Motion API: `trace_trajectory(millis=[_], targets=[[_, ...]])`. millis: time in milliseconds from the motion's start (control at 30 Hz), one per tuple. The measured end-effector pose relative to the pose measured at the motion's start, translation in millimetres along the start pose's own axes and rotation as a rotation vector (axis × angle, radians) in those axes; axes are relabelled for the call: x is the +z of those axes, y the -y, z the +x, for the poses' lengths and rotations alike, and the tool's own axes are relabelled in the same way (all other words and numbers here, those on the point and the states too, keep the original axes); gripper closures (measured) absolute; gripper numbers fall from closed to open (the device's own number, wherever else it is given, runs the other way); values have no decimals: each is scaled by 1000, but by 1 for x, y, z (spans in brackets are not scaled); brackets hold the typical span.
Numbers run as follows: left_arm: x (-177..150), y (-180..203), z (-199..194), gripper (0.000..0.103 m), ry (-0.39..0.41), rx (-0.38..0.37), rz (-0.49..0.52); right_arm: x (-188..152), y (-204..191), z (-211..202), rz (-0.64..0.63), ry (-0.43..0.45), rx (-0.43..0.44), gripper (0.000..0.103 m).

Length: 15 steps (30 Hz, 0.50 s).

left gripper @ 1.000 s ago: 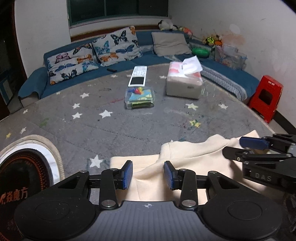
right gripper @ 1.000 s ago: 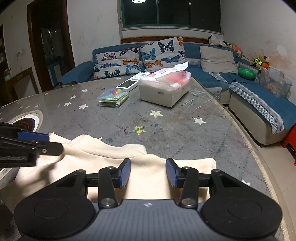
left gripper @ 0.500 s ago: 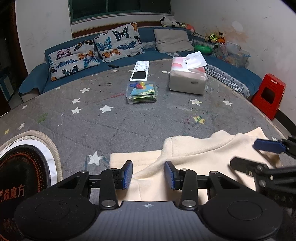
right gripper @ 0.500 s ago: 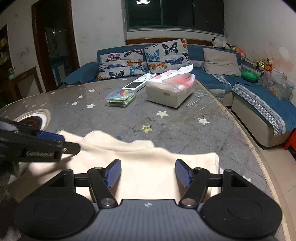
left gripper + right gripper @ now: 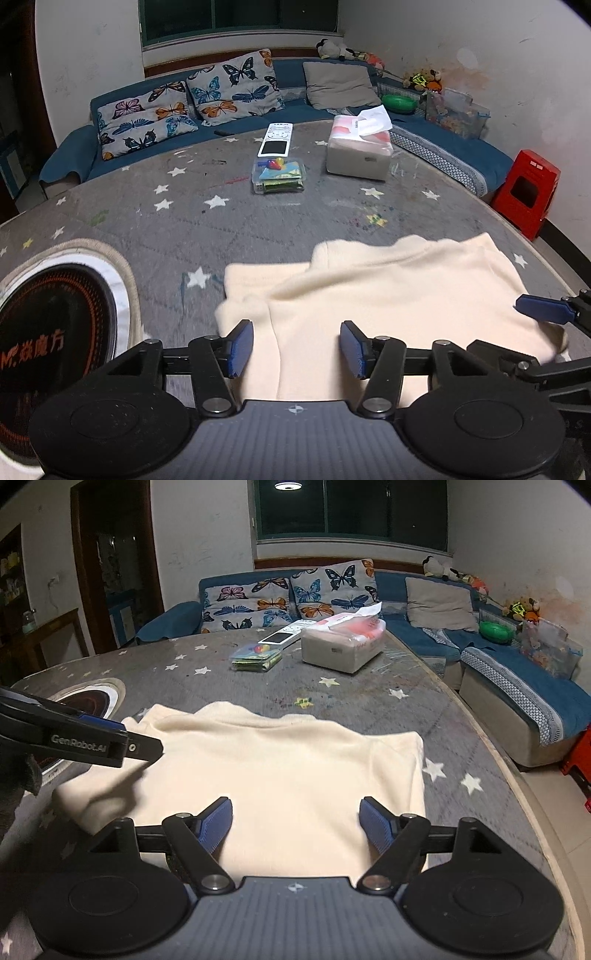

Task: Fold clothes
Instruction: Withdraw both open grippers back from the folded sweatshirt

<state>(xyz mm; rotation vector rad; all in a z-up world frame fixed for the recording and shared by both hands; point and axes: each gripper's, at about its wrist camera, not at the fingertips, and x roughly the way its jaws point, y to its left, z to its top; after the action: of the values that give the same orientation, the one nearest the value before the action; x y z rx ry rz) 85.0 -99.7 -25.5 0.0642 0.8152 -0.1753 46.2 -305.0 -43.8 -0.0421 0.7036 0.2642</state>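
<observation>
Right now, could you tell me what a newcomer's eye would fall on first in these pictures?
Probably the cream garment, spread pale on the near part of the grey starred table, with the open left gripper and open right gripper over its near edge. Farther back, near the middle, stand a tissue box and a clear box of colourful bits. Behind them, butterfly cushions brighten the blue sofa.

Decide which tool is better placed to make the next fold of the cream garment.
Probably the left tool: it hangs open over the cream garment beside its uneven, layered edge. The right tool, also open, faces flat cloth.
</observation>
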Motion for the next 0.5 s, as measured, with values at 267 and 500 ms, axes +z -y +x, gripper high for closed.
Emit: trace_trajectory(millis=[267, 500], targets=[[-19, 0, -18, 35, -9, 4, -20, -8, -5, -14, 2, 25, -19, 21], [-35, -1, -24, 31, -21, 9, -33, -11, -12, -20, 1, 38, -15, 20]])
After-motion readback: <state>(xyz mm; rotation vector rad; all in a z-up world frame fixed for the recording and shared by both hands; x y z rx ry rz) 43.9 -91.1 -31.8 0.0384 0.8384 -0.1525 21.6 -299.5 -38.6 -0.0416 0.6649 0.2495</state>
